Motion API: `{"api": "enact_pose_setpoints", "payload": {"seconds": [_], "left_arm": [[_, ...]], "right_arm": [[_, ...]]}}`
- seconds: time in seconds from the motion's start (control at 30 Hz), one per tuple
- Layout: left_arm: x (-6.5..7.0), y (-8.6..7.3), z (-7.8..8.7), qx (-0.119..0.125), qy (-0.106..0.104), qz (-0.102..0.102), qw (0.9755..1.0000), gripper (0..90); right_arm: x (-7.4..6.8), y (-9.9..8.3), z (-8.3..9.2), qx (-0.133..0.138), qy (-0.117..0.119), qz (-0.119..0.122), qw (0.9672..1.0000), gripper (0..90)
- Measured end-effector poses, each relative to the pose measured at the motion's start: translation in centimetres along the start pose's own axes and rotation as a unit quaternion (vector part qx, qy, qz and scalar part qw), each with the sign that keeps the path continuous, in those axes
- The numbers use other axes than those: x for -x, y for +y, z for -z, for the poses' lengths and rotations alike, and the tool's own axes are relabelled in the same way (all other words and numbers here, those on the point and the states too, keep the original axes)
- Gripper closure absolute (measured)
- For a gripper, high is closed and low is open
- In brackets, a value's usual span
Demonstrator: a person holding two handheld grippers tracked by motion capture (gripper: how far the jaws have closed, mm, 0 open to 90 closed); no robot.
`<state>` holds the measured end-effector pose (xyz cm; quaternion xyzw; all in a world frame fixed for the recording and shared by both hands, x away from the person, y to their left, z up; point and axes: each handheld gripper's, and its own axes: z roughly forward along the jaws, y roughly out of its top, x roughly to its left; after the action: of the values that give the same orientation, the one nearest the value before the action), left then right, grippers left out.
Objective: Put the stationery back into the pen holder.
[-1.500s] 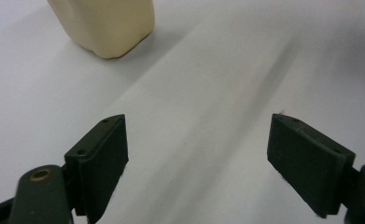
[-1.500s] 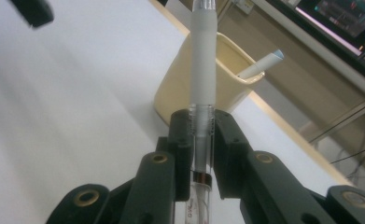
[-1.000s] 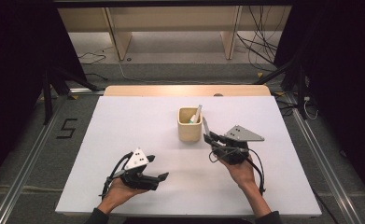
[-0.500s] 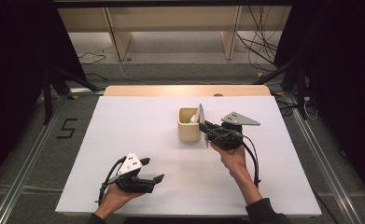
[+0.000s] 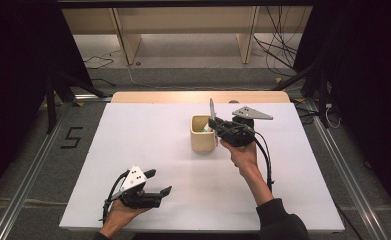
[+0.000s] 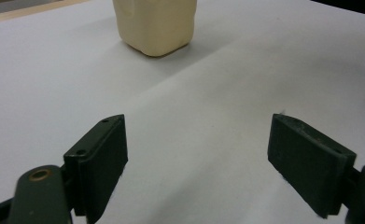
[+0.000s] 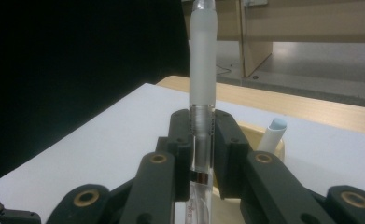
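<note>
A cream cup [image 5: 203, 135] stands upright at the middle of the white table [image 5: 148, 135]. My right gripper [image 5: 214, 123] hovers at the cup's right rim, shut on a clear pen [image 5: 212, 108] that points upward. In the right gripper view the jaws of the right gripper [image 7: 202, 122] clamp the pen [image 7: 202, 70] near its frosted grip, and behind them the cup [image 7: 252, 132] holds a white stick-like item [image 7: 273, 133]. My left gripper [image 5: 159, 183] rests near the front left edge, open and holding nothing. In its own view the left gripper [image 6: 196, 154] faces the cup [image 6: 156, 23].
A wooden strip [image 5: 173, 96] borders the table's far edge. Cables [image 5: 283, 30] lie on the floor beyond it, under a wooden bench. Dark curtains close off both sides.
My right hand has carried the pen away from me and to the left, up to the cup's rim. The left gripper has stayed in place.
</note>
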<state>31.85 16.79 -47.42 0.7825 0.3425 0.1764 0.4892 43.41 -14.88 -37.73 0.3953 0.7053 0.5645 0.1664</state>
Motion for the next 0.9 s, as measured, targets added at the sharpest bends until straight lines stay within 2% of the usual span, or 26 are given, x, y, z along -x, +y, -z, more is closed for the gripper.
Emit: {"api": "enact_pose_setpoints", "payload": {"seconds": [0.27,0.53,0.9], "left_arm": [[-0.2,-0.4,0.1,0.001,0.001,0.006,1.0,19.4],[-0.3,-0.6,0.3,0.007,0.005,0.007,0.9999,19.0],[-0.5,-0.8,0.4,0.009,0.013,0.008,0.9998,19.0]], "right_arm": [[0.6,0.6,-1.0,-0.001,-0.001,-0.014,0.9999,79.2],[0.9,2.0,-2.0,0.003,-0.008,-0.02,0.9998,79.2],[0.8,3.1,-4.4,0.0,-0.02,-0.029,0.9994,79.2]]}}
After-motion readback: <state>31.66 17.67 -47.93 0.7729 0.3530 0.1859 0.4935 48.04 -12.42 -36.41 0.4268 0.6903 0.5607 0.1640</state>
